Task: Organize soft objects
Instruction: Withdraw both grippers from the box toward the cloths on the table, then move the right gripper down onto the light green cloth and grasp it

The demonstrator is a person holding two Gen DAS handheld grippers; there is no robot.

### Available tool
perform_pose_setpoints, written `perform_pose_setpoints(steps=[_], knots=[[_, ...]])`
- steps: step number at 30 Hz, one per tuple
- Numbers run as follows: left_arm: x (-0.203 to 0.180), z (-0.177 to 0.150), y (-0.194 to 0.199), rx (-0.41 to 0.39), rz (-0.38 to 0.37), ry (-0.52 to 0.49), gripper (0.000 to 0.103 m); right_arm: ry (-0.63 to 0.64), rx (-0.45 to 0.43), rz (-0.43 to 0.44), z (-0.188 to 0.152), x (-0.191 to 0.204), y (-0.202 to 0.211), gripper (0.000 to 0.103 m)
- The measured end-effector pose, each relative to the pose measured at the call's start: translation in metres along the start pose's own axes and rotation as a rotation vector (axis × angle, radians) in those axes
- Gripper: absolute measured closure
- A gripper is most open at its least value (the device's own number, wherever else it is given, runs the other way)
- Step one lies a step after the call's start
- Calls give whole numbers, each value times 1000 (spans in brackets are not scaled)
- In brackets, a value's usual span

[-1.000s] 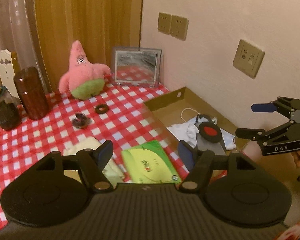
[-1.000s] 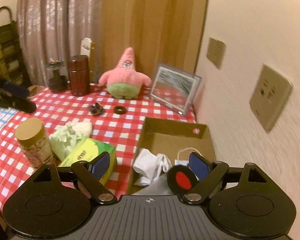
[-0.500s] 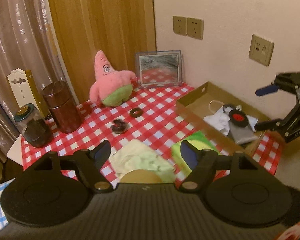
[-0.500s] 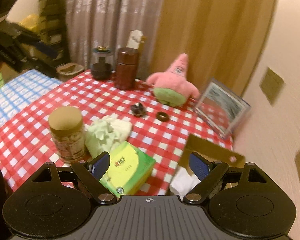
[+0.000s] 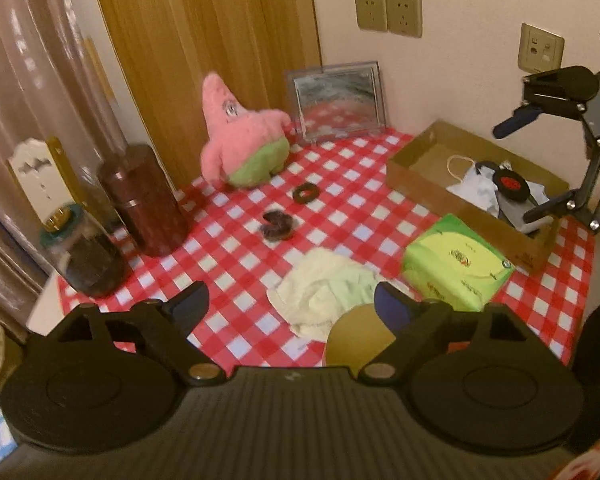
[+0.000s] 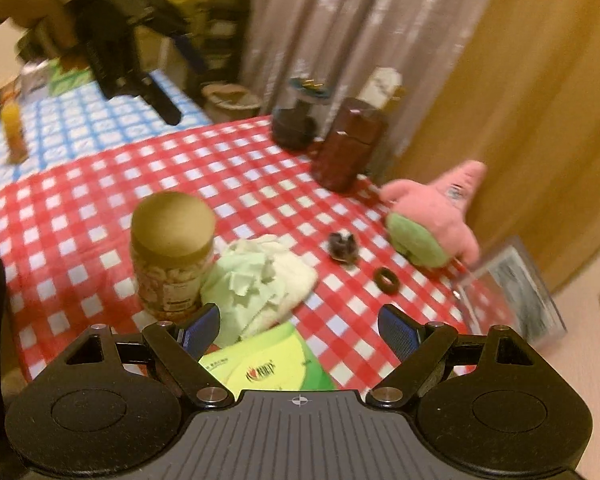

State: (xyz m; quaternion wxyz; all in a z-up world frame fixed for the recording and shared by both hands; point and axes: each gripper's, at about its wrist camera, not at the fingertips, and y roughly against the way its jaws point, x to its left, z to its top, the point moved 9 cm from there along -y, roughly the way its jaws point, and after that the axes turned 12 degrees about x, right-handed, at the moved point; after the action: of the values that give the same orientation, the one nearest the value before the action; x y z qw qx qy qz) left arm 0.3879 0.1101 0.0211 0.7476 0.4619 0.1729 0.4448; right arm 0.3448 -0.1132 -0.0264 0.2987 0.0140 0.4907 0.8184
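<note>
Now both views take in far more of the red-checked bench than a second ago, when they hung close over the cardboard box; both hands have swung away from it, towards the spread of things not yet sorted. At the far left stand a dark glass jar and a brown canister, neither of them soft. Next comes the pink star plush, upright against the wooden panel, with two dark hair ties on the cloth in front of it. The crumpled pale towel lies just ahead of the left tool, whose jaws are opening with nothing between them. A green tissue pack sits right of the towel, and the cardboard box beyond it already holds a white cloth. The right tool is spread wide and empty, above the tissue pack, with the towel beside a gold-lidded jar. Likely the towel is the next pick, since it lies nearest both tools
</note>
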Motion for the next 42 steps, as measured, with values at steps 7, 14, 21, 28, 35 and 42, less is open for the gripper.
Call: perform_pose_setpoints(steps=[7, 14, 21, 28, 35, 42], knots=[[18, -4, -29, 45, -39, -94, 14, 204, 58, 71, 16, 11, -52, 17], [29, -5, -65, 86, -75, -217, 14, 319, 106, 163, 33, 17, -103, 17], [40, -16, -102, 145, -86, -329, 14, 457, 165, 228, 34, 34, -149, 17], [48, -31, -133, 186, -112, -410, 14, 531, 188, 279, 37, 42, -183, 17], [50, -38, -158, 194, -122, -456, 14, 605, 200, 327, 39, 51, -204, 17], [49, -45, -178, 193, -138, -461, 14, 651, 204, 343, 35, 56, -220, 26]])
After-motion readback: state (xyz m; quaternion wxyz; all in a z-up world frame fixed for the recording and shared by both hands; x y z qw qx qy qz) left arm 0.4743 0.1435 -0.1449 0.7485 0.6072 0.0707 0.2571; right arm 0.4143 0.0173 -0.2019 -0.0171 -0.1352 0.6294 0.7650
